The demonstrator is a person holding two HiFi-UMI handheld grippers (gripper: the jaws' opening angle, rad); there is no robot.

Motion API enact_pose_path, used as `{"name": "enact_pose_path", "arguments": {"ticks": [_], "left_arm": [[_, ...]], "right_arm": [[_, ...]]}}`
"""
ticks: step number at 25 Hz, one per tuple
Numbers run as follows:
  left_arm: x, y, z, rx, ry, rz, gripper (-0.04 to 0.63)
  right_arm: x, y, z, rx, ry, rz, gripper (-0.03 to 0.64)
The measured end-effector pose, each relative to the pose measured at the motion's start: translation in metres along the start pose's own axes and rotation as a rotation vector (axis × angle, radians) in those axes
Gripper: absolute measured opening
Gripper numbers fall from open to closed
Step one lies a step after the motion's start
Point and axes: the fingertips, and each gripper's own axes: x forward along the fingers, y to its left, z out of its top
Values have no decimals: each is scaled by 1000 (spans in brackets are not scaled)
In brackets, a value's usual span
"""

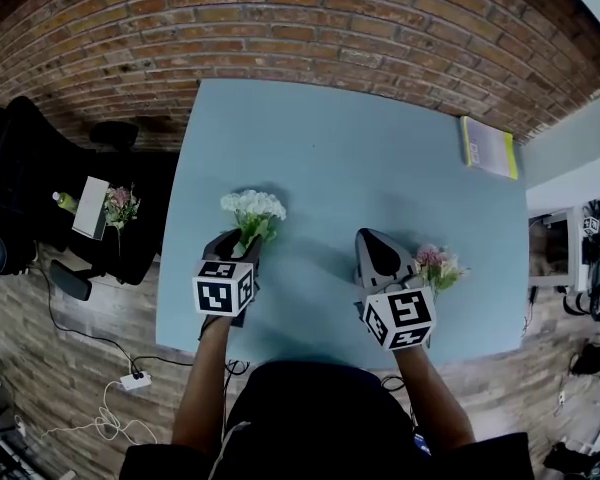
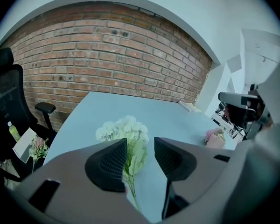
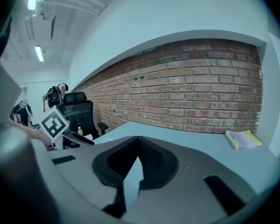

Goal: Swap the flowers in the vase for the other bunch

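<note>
A white flower bunch [image 1: 252, 211] lies on the light blue table [image 1: 340, 158], blooms pointing away from me. My left gripper [image 1: 243, 240] is at its stem end. In the left gripper view the green stem and leaves [image 2: 133, 164] run between the jaws of the left gripper [image 2: 140, 155], close to the left pad, with a gap to the right pad: open. A pink bunch [image 1: 438, 266] stands in a small pinkish vase [image 2: 216, 142] just right of my right gripper [image 1: 375, 236]. The right gripper [image 3: 138, 146] is shut with nothing between its pads.
A yellow-green book [image 1: 488, 148] lies at the table's far right corner. Left of the table stands a black office chair [image 1: 40, 198] holding a card, a bottle and another pink bunch [image 1: 120, 206]. A brick wall [image 1: 330, 18] runs behind. Cables and a power strip [image 1: 135, 379] lie on the floor.
</note>
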Motion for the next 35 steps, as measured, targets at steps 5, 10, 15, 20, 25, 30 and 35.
{"name": "enact_pose_path", "arguments": {"ticks": [5, 10, 15, 20, 25, 30, 35], "left_arm": [[15, 9, -8, -1, 57, 12, 216], [30, 22, -12, -38, 105, 33, 246], [47, 29, -17, -66, 177, 29, 313], [61, 33, -21, -82, 228, 16, 339], [72, 40, -29, -100, 293, 24, 342], [81, 46, -36, -89, 334, 31, 344], [88, 47, -45, -87, 374, 32, 342]], "right_arm": [[8, -3, -7, 2, 29, 10, 12], [17, -5, -13, 7, 52, 13, 12], [26, -9, -19, 16, 68, 10, 12], [34, -10, -23, 23, 82, 10, 12], [41, -10, -26, 29, 93, 10, 12], [47, -8, -29, 34, 105, 16, 12], [49, -9, -33, 38, 115, 15, 12]]}}
